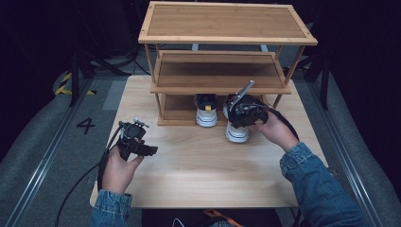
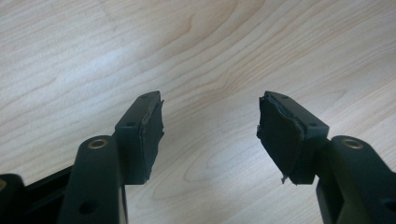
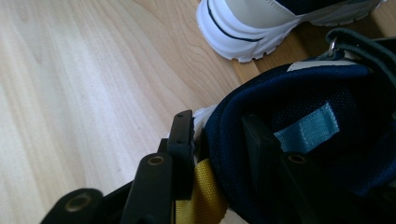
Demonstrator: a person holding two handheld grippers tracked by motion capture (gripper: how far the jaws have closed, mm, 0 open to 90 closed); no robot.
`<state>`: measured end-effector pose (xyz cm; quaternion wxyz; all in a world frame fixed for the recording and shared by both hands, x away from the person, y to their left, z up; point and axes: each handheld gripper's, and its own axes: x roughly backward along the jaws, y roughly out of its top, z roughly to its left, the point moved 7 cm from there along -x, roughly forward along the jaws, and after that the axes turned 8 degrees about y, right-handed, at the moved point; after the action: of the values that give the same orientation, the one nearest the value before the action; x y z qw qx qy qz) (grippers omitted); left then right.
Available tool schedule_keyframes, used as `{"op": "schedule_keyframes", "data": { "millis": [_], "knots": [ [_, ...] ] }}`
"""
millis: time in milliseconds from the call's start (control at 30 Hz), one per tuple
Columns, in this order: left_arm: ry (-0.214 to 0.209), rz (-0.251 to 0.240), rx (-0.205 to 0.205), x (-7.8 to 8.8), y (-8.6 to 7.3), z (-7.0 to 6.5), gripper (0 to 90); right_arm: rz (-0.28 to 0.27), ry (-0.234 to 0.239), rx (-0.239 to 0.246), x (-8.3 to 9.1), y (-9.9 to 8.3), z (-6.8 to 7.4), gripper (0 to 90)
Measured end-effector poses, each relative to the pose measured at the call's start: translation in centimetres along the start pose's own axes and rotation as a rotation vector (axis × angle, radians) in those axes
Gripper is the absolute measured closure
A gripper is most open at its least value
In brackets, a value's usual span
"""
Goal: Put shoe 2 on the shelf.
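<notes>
A navy shoe with a white sole [image 1: 236,133] is at the front of the wooden rack's bottom shelf [image 1: 178,115], heel toward me. My right gripper [image 1: 235,121] is shut on its heel collar. In the right gripper view, one jaw of the right gripper [image 3: 219,135] is inside the navy shoe [image 3: 261,88] and the other is outside, against the yellow pull tab [image 3: 205,196]. A second, matching shoe [image 1: 206,111] stands on the bottom shelf just left of it, its white sole [image 3: 243,32] close by. My left gripper [image 1: 148,150] hovers open over the table, its jaws [image 2: 210,130] holding nothing.
The three-tier wooden rack [image 1: 222,87] stands at the back of the light wood table [image 1: 198,165]. Its top and middle shelves are bare. Bare tabletop [image 2: 210,46] lies under the left gripper. Dark floor and rails surround the table.
</notes>
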<state>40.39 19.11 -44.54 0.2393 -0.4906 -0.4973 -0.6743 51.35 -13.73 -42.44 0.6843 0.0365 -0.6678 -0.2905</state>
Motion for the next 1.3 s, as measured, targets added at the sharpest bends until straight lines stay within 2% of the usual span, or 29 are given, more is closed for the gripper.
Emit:
{"op": "schedule_keyframes", "data": {
  "millis": [100,133,400,567,633,700,733,833,933,1067,1133,1233,1300],
  "knots": [
    [0.005,-0.007,0.007,0.2,-0.3,0.2,40.0,0.006,-0.002,0.007,-0.6,0.5,-0.3,68.2],
    [0.005,-0.009,0.022,0.2,-0.4,0.2,40.0,0.007,-0.001,0.008,-0.8,0.6,-0.4,68.1],
    [0.011,-0.006,0.018,0.4,-0.6,0.4,39.8,0.008,-0.007,0.034,-2.1,1.5,-0.9,66.6],
    [0.001,-0.001,0.008,0.1,-0.5,0.1,39.8,-0.014,-0.016,0.048,-1.9,1.6,-1.1,64.3],
    [0.001,0.006,0.008,0.0,-0.5,0.0,39.8,-0.025,-0.055,0.081,-1.7,1.7,-1.1,62.8],
    [0.000,0.004,0.007,0.0,-0.4,0.0,39.8,-0.051,-0.122,0.111,-1.1,2.0,-1.1,53.9],
    [-0.003,0.002,0.006,0.1,-0.4,0.0,39.8,-0.067,-0.148,0.112,-0.9,2.2,-1.1,53.3],
    [0.001,0.000,0.001,0.1,-0.4,0.0,39.8,-0.081,-0.153,0.105,-0.5,2.2,-0.9,53.3],
    [-0.003,0.003,0.000,0.0,-0.3,0.0,39.8,-0.118,-0.184,0.087,0.4,2.1,-0.7,54.8],
    [-0.012,0.006,-0.012,-0.3,0.2,-0.2,39.8,-0.214,-0.211,0.034,2.4,1.7,0.2,55.1],
    [-0.013,0.004,-0.018,-0.4,0.5,-0.4,39.8,-0.236,-0.238,0.015,3.0,1.3,0.4,55.1],
    [-0.020,0.005,-0.036,-0.7,1.0,-0.7,39.6,-0.268,-0.260,-0.054,4.0,0.3,0.8,56.5],
    [-0.025,0.004,-0.047,-0.8,1.4,-0.9,39.5,-0.275,-0.255,-0.107,4.4,-0.5,1.1,56.9]
  ]
}}
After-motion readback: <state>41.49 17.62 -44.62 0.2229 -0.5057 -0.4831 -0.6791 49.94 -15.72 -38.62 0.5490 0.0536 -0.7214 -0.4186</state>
